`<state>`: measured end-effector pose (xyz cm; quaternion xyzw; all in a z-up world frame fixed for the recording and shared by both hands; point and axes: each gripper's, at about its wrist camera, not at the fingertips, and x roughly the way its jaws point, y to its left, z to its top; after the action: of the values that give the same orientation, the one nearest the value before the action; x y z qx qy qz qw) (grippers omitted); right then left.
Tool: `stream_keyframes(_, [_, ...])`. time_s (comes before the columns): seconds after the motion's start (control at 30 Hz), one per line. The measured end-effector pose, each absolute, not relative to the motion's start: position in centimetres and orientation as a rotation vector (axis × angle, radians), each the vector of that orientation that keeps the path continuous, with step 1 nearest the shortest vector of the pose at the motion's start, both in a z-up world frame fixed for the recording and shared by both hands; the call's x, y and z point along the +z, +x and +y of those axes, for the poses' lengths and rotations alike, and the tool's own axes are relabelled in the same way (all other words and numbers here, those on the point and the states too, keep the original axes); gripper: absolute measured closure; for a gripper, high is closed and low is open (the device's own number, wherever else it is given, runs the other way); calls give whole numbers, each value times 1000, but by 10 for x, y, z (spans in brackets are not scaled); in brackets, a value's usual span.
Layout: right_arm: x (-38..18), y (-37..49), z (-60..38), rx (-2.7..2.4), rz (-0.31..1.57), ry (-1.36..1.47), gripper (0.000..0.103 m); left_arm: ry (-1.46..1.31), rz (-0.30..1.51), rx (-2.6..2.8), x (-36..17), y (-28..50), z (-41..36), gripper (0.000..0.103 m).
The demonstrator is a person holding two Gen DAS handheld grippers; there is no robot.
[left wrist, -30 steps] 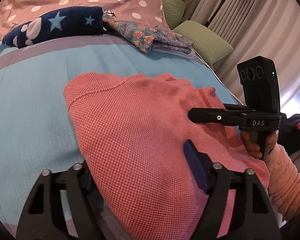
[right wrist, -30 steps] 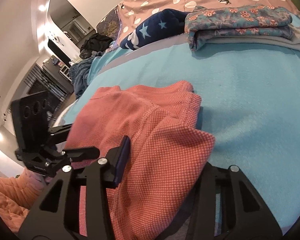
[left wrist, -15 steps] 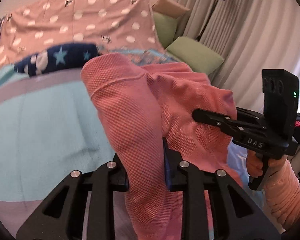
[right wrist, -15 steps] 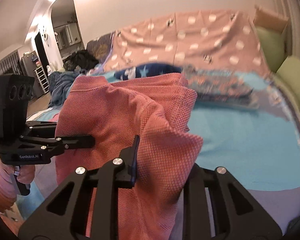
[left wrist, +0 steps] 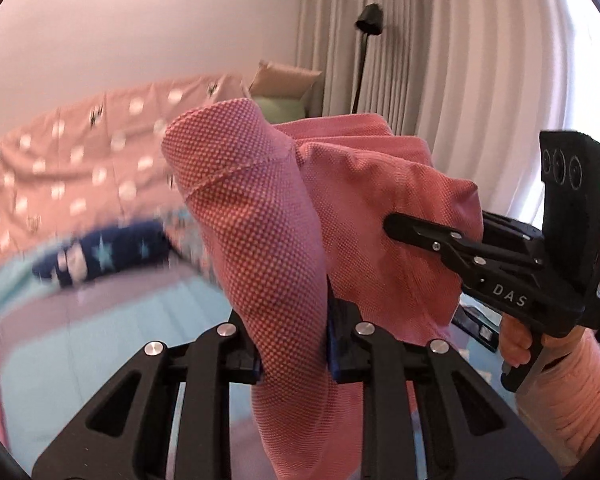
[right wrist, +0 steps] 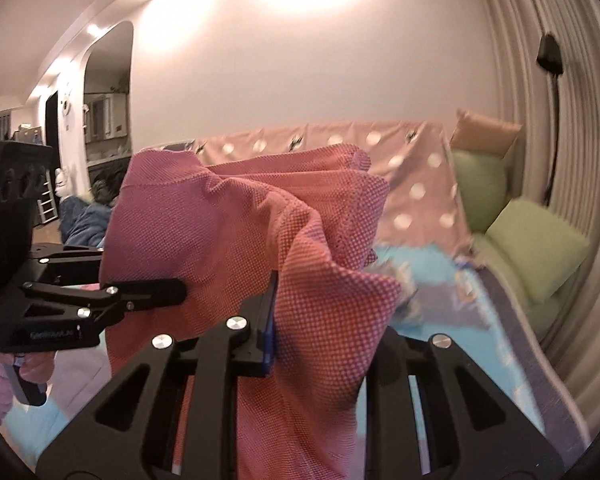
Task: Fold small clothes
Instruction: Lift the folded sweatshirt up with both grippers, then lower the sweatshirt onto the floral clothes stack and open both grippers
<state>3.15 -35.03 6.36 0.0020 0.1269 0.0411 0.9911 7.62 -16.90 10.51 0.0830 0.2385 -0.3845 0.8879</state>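
Note:
A coral-pink knit garment (left wrist: 260, 216) hangs in the air above the turquoise bed cover (left wrist: 100, 320). My left gripper (left wrist: 294, 352) is shut on one bunched edge of it, with the cloth draped down between and over the fingers. In the same view my right gripper (left wrist: 396, 226) comes in from the right, held by a hand in a peach sleeve, and pinches another part of the cloth. The right wrist view shows the right gripper (right wrist: 324, 344) shut on the garment (right wrist: 220, 240), its right finger hidden by cloth, and the left gripper (right wrist: 176, 292) gripping at the left.
Blurred folded clothes lie at the far side of the bed, among them a navy star-print piece (left wrist: 100, 256). A pink polka-dot blanket (left wrist: 80, 168) covers the backrest. Green cushions (right wrist: 536, 256), a floor lamp (left wrist: 370, 20) and curtains (left wrist: 480, 80) stand to the right.
Both grippers closed on the garment while it lay on the bed and have lifted it clear. Both views have tilted up toward the wall.

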Motion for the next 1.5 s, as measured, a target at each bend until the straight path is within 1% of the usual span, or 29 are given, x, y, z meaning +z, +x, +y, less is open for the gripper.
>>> stream_keyframes(0.1, [95,53,-367,41,212,-11,83,212,443,-794,134,87,-195,80])
stream_keyframes(0.23, [122,85,-387,-1,189,7,83,239,412,-774,163,111,-224,80])
stream_keyframes(0.47, [137,152,-422,-41,211,57,83,277,388,-747,187,159,-258,80])
stream_keyframes(0.63, [139,211,-436,-54,241,61,83,268,410,-714,184,199,-273,80])
stream_keyframes(0.73, [129,254,-441,-52,277,66,83,270,428,-686,177,228,-280,80])
stream_keyframes(0.9, [97,333,-448,-56,332,85,83,254,479,-634,149,288,-289,80])
stream_keyframes(0.97, [78,363,-450,-62,356,82,80,220,516,-606,128,323,-293,79])
stream_keyframes(1.0, [64,378,-451,-92,373,68,68,210,527,-593,121,338,-295,76])
stream_keyframes(1.03, [47,397,-454,-175,396,45,51,208,537,-572,108,352,-298,61])
stream_keyframes(1.07, [32,408,-457,-252,412,37,46,234,540,-519,89,372,-300,46])
stream_keyframes(1.1, [10,414,-463,-315,412,58,45,272,532,-430,68,388,-300,16])
stream_keyframes(1.13, [-4,412,-467,-336,408,97,45,305,524,-341,46,400,-297,5])
stream_keyframes(1.2, [-45,394,-474,-293,419,243,45,316,562,-305,11,413,-286,5])
stream_keyframes(1.27, [-73,372,-468,-267,419,271,45,250,642,-343,-26,420,-265,5])
stream_keyframes(1.3, [-89,356,-458,-259,414,243,41,195,646,-374,-38,416,-253,5])
stream_keyframes(1.33, [-97,344,-451,-258,411,219,33,127,634,-393,-48,408,-240,2])
stream_keyframes(1.4, [-98,323,-440,-226,407,212,29,59,637,-418,-53,398,-226,1])
stream_keyframes(1.43, [-90,310,-441,-215,381,237,25,19,659,-443,-52,392,-220,1])
stream_keyframes(1.5, [-78,295,-433,-201,404,231,23,-10,674,-456,-50,378,-215,1])
